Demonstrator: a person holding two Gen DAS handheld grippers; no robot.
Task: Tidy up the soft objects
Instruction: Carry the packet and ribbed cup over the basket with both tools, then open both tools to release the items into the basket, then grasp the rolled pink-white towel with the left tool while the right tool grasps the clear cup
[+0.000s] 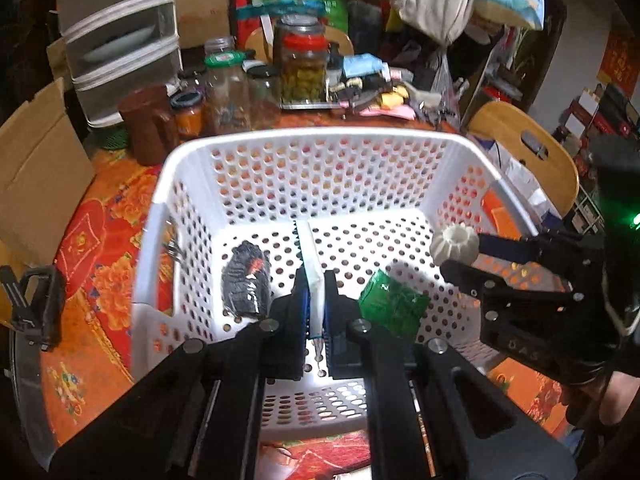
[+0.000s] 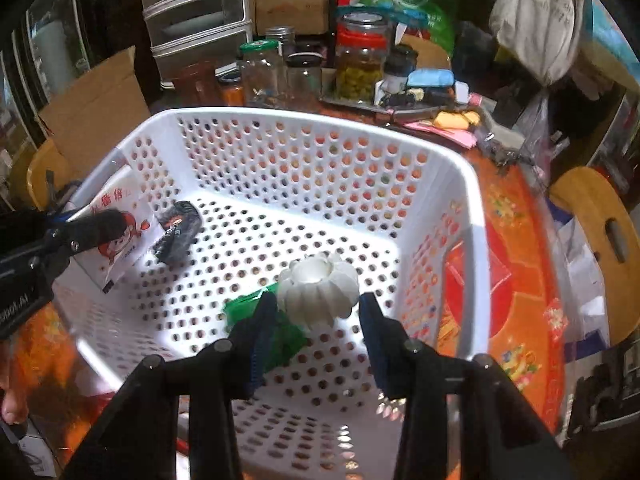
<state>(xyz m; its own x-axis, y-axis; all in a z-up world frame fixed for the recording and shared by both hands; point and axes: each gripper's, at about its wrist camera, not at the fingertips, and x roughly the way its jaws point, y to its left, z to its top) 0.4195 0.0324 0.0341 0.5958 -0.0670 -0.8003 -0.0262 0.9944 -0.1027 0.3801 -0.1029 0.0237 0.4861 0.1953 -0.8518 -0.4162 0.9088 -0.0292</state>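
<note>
So far, two items lie in the white basket [image 2: 476, 184]: a dark bundle [image 2: 180, 230] and a green packet [image 1: 394, 304]. Our left gripper [image 1: 315, 304] pinches a flat white pouch [image 2: 120, 236] and our right gripper [image 2: 316, 320] clasps a white ribbed ball [image 2: 318, 290], both over the basket, unreleased. Jars [image 2: 360, 64] crowd the desk [image 2: 516, 280] behind; nothing blocks the drop.
</note>
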